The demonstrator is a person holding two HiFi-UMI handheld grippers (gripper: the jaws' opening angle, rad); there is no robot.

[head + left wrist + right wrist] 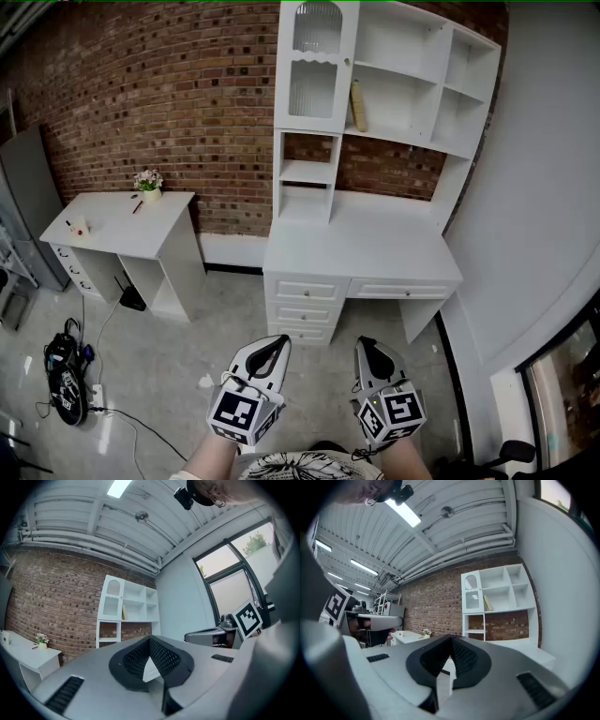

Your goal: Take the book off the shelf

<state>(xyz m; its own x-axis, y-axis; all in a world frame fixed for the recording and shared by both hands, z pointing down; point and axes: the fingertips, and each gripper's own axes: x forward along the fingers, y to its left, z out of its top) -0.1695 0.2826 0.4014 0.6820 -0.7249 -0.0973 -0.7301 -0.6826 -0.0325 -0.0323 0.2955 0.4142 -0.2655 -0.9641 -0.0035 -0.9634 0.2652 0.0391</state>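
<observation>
At the far left of the head view a dark bag (62,373) lies on the floor among cables, its contents not visible. Next comes a small white desk (122,227) with closed drawers down its left side; a pale flower pot (150,194) holding small blossoms stands at the back of its top, and the other bits lying there are too small to tell. Further right a larger white desk (375,248) has closed drawers (305,289) under its top and carries a white shelf unit (398,105). The unit's left column is a cabinet (314,89) with ribbed glass doors, and what is behind the glass cannot be made out. The book (357,105) stands just right of that cabinet, in the lower middle open compartment, leaning to one side; any print on it is too small to read. The open compartments beside it show only white panel. Low in the head view, well apart from the shelf, the left gripper (278,341) has its jaws pressed together with nothing between them, and the right gripper (365,343) is likewise clenched on nothing. Each carries a cube (242,412) printed with black-and-white square markers
</observation>
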